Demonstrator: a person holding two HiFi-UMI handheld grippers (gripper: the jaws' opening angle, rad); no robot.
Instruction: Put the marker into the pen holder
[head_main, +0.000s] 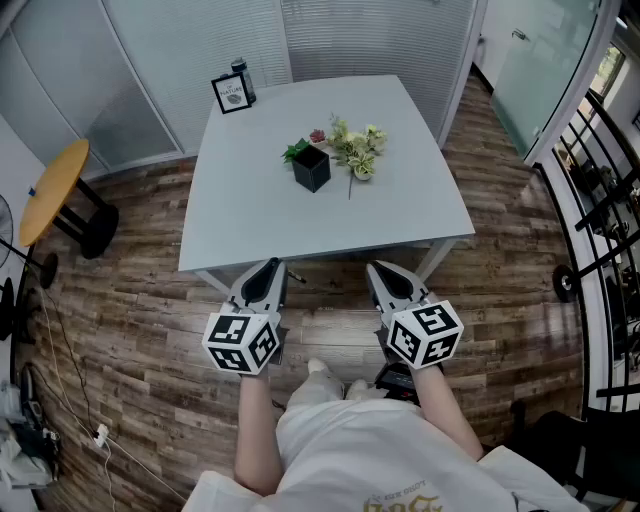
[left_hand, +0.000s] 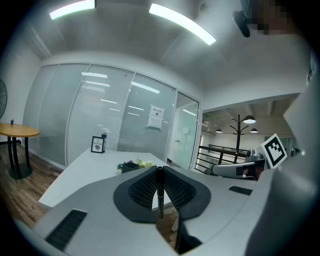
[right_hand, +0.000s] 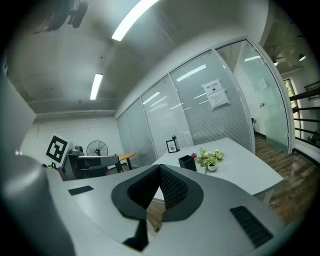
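Note:
A thin black marker (left_hand: 160, 192) stands upright between the pads of my left gripper (left_hand: 160, 170), which is shut on it. In the head view the left gripper (head_main: 270, 275) is held just short of the white table's near edge (head_main: 320, 250). The pen holder (head_main: 311, 168) is a black square cup at the table's middle, also visible small beyond the left jaws as the pen holder (left_hand: 129, 167) and in the right gripper view as the pen holder (right_hand: 187, 162). My right gripper (head_main: 382, 275) hovers beside the left one, with its jaws (right_hand: 160, 169) shut and nothing between them.
A small potted plant (head_main: 355, 150) stands right beside the pen holder. A framed picture (head_main: 232, 93) and a dark bottle (head_main: 243, 78) sit at the table's far left corner. A round yellow side table (head_main: 52, 190) stands at the left, and a black railing (head_main: 600, 200) runs at the right.

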